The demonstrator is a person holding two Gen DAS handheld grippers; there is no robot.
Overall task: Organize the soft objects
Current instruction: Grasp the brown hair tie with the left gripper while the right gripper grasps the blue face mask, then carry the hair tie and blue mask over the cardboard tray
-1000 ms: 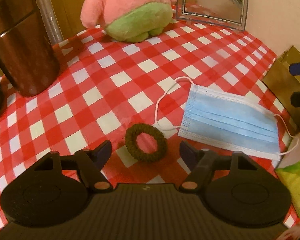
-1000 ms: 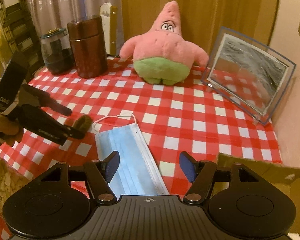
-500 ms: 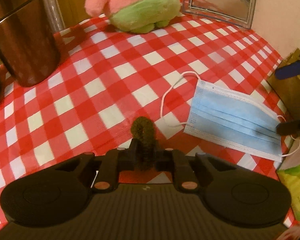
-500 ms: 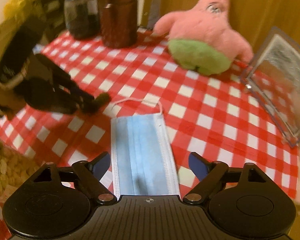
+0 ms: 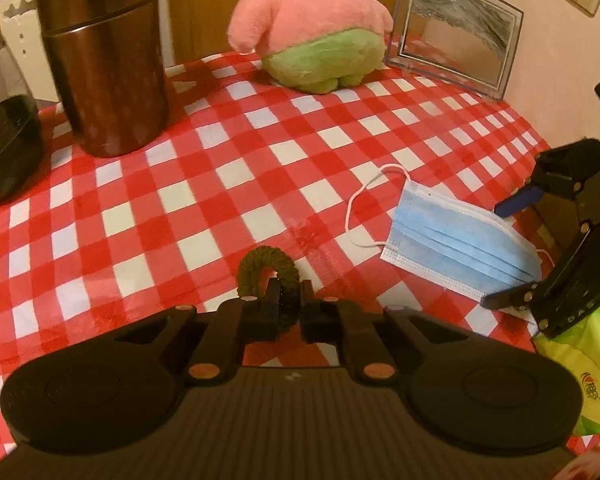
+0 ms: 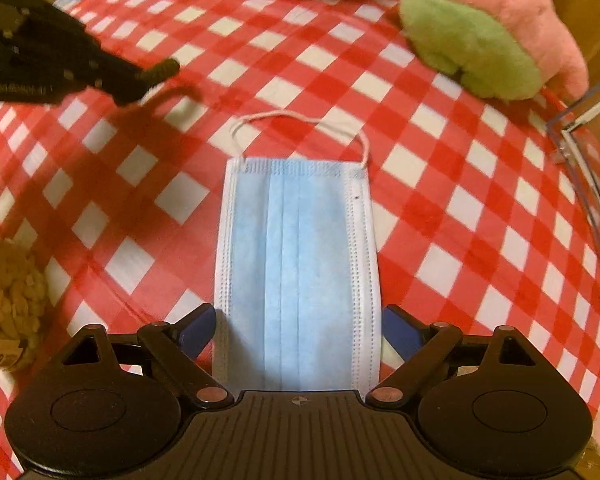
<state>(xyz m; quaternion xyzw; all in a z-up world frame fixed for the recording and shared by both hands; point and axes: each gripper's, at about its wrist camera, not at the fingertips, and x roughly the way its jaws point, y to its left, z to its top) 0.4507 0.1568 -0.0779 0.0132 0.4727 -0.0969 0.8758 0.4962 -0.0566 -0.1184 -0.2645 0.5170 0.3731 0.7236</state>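
My left gripper (image 5: 289, 296) holds a dark green hair scrunchie (image 5: 265, 266) just above the red-checked tablecloth (image 5: 179, 200). Its jaws are still closing on the scrunchie, which stands upright between the pads. A blue face mask (image 6: 300, 264) lies flat on the cloth. My right gripper (image 6: 298, 330) points down over the mask's near end, open wide, one fingertip on each side and neither touching it. In the left wrist view the mask (image 5: 456, 244) and right gripper (image 5: 504, 252) are at the right. A pink and green star plush (image 5: 312, 36) sits at the back.
A brown canister (image 5: 103, 60) and a dark jar (image 5: 3, 140) stand at the back left. A clear picture frame (image 5: 456, 32) leans beside the plush. A green snack bag (image 5: 580, 360) lies at the right edge, and a bag of nuts (image 6: 3, 292) near the mask.
My left gripper closed on the scrunchie, which lay flat, and lifted it upright off the cloth. My right gripper opened wider, tipped downward and came down over the mask's end.
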